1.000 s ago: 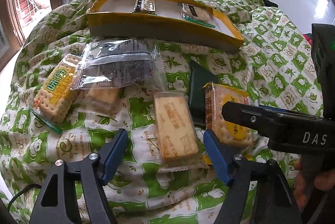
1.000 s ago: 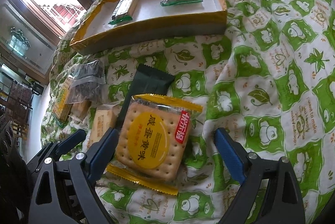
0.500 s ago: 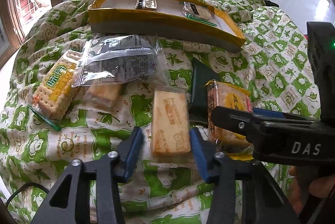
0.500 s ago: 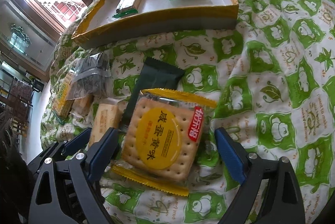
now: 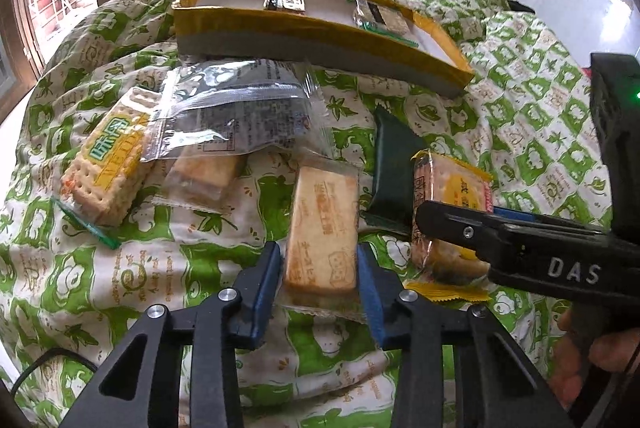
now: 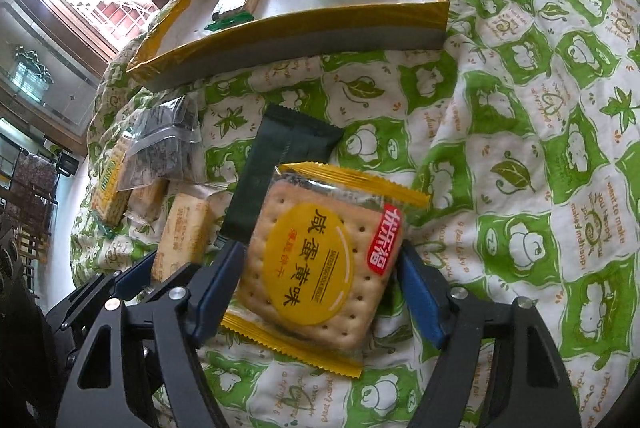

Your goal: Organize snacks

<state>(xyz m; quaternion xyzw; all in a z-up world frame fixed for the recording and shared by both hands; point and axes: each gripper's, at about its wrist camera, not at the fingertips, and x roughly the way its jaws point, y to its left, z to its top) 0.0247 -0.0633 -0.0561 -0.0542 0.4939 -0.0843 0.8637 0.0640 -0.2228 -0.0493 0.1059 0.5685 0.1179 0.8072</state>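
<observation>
Left tool [image 5: 318,268] closed on plain biscuit pack [image 5: 322,228]; right tool [image 6: 320,280] apparently closed on yellow cracker pack [image 6: 324,260], contact partly hidden. Both packs on bed quilt [image 6: 520,148]. Lift level, avoid crushing, carry to yellow tray [image 6: 304,32].

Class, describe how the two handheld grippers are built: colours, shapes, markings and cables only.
The left gripper and the right gripper both have black angular frames with triangular cut-outs, silver screws and blue jaws. The right one bears white "DAS" lettering and a green light. A black cable trails beside the left.
</observation>
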